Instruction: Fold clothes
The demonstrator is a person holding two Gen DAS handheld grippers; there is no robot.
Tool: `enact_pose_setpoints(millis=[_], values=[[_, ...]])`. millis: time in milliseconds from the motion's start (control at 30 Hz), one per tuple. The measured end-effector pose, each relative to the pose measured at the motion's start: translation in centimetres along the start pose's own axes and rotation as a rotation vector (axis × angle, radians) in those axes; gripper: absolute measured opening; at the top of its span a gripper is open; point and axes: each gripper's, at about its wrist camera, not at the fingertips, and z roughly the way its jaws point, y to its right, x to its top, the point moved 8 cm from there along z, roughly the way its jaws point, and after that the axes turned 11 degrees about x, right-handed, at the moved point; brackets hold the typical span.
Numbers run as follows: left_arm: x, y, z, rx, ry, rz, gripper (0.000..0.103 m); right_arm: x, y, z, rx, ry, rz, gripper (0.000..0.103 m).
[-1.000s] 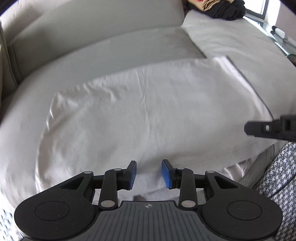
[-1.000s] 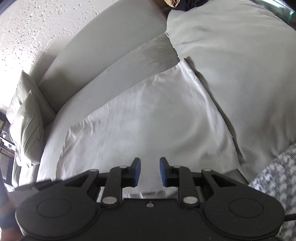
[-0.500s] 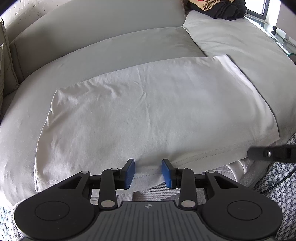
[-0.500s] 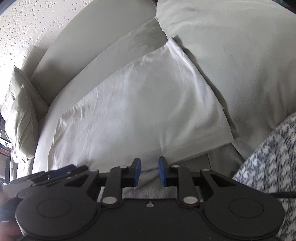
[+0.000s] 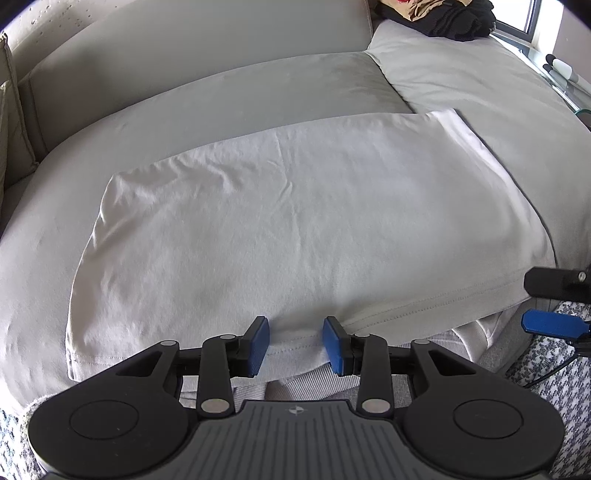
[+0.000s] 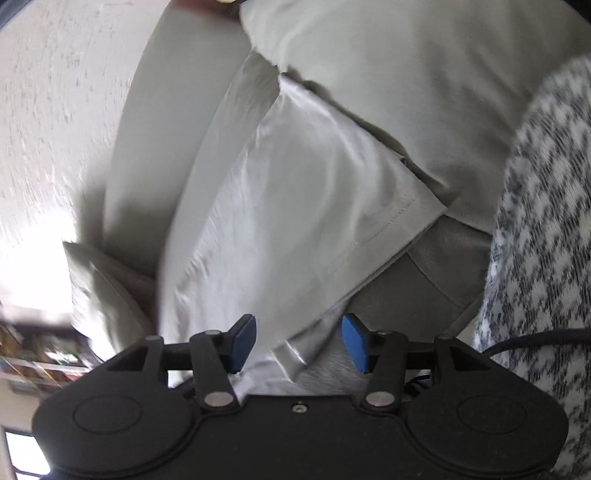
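Note:
A pale off-white shirt lies folded flat across the grey sofa seat, its stitched hem along the near edge. My left gripper is open and empty, its blue pads just over the hem at the middle. My right gripper is open and empty at the shirt's near right corner; the view is tilted and blurred. The right gripper's fingers show at the right edge of the left wrist view.
A second seat cushion lies to the right with dark clothes piled at its back. A pillow sits at the sofa's left end. A black-and-white houndstooth fabric lies at the near right.
Both grippers have drawn back toward the shirt's near hem. The right gripper has opened wider and swung round towards the right corner; the left has opened a little.

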Motion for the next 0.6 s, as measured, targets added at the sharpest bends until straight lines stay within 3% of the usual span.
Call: enact_pose_setpoints(millis=[167,300,433,600], values=[[-0.1,0.0,0.0,0.004,0.002,0.006,0.035,-0.4,0.1,0.6,-0.006,-0.019,0.006,0.051],[-0.1,0.0,0.1,0.005,0.003,0.009,0.035,-0.4,0.9,0.7,-0.079,-0.009,0.007,0.049],[-0.1,0.1,0.0,0.006,0.002,0.006,0.035,0.4,1.3,0.4,-0.042,0.082,0.042,0.049],[-0.1,0.0,0.2,0.004,0.002,0.009,0.035,0.9,1.9,0.3,0.031,0.129,0.124,0.049]])
